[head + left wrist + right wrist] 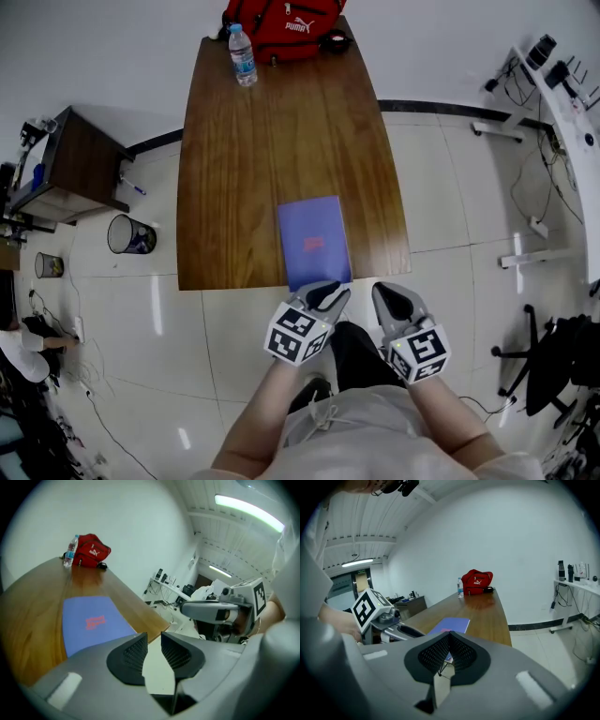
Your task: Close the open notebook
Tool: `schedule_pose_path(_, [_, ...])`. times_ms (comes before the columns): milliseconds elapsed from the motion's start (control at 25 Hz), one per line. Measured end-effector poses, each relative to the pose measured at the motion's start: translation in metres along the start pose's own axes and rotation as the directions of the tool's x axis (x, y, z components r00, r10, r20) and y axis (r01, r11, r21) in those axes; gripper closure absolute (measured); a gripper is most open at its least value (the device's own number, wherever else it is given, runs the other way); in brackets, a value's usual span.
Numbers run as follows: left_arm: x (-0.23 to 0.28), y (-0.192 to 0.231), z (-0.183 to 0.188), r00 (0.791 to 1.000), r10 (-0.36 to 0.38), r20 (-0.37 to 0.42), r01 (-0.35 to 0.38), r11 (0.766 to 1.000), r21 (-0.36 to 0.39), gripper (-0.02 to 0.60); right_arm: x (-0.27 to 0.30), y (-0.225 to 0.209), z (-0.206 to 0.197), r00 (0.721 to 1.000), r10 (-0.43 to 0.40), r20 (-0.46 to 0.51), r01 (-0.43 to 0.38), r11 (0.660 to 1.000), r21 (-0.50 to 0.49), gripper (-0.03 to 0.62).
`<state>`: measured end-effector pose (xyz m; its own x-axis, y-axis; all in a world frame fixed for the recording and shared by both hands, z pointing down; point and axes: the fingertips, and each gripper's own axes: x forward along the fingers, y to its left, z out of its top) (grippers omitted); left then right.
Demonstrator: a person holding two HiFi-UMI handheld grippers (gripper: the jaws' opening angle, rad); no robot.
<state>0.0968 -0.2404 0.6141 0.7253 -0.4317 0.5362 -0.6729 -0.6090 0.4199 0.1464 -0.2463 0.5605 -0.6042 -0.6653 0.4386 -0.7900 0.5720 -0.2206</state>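
The notebook [314,242] lies closed and flat near the front edge of the wooden table [244,159], its blue-purple cover with a red print facing up. It also shows in the left gripper view as the notebook [91,623] and in the right gripper view as the notebook [452,625]. My left gripper [323,295] hovers just off the table's front edge, right before the notebook, open with nothing between its pads [133,654]. My right gripper [394,300] hangs beside it to the right, off the table, shut with its tips [449,639] together and empty.
A water bottle [242,56] and a red bag [281,23] stand at the table's far end. A dark cabinet [75,164] and a mesh bin [129,234] are on the left, a white desk [572,103] and a black chair [553,361] on the right.
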Motion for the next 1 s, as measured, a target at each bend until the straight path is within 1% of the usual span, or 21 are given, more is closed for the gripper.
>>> schedule_pose_path(80, [-0.029,-0.012,0.009,0.997,0.006,0.074,-0.008,1.0,0.023,0.485,-0.008,0.019,0.005,1.0,0.008,0.02,-0.007,1.0,-0.021,0.592])
schedule_pose_path(160, [-0.065,-0.023,0.017,0.986,0.027,0.162,-0.034,0.999,0.04,0.5,-0.02,0.039,0.009,0.999,0.012,0.047,-0.01,0.999,-0.044,0.592])
schedule_pose_path(240, [-0.107,-0.036,0.024,0.963,0.057,0.263,-0.076,0.995,0.062,0.56,-0.037,0.061,0.012,0.997,0.009,0.077,-0.004,0.998,-0.063,0.592])
schedule_pose_path(280, [-0.129,-0.044,0.026,0.948,0.068,0.312,-0.097,0.992,0.077,0.575,-0.047,0.072,0.013,0.996,0.006,0.094,0.001,0.998,-0.07,0.592])
schedule_pose_path(360, [-0.174,-0.062,0.026,0.917,0.082,0.39,-0.136,0.984,0.112,0.575,-0.068,0.099,0.014,0.992,-0.001,0.123,0.011,0.997,-0.079,0.592])
schedule_pose_path(440, [-0.215,-0.082,0.021,0.891,0.095,0.445,-0.175,0.974,0.144,0.575,-0.089,0.127,0.014,0.988,-0.006,0.153,0.02,0.996,-0.091,0.592])
schedule_pose_path(520, [-0.25,-0.1,0.011,0.871,0.108,0.479,-0.214,0.962,0.171,0.575,-0.109,0.154,0.013,0.983,-0.01,0.181,0.029,0.994,-0.104,0.592])
schedule_pose_path(640, [-0.29,-0.124,-0.008,0.855,0.122,0.504,-0.252,0.947,0.199,0.575,-0.137,0.193,0.01,0.977,-0.012,0.215,0.041,0.991,-0.131,0.592])
schedule_pose_path(800, [-0.323,-0.147,-0.032,0.833,0.14,0.535,-0.278,0.942,0.187,0.575,-0.168,0.23,0.001,0.973,-0.007,0.229,0.047,0.984,-0.169,0.592])
schedule_pose_path(920, [-0.34,-0.162,-0.047,0.816,0.164,0.554,-0.307,0.935,0.176,0.575,-0.187,0.246,-0.006,0.972,-0.01,0.235,0.054,0.981,-0.184,0.592])
schedule_pose_path(1000, [-0.349,-0.167,-0.053,0.805,0.159,0.572,-0.305,0.937,0.168,0.575,-0.194,0.252,-0.007,0.97,-0.016,0.242,0.064,0.98,-0.188,0.592])
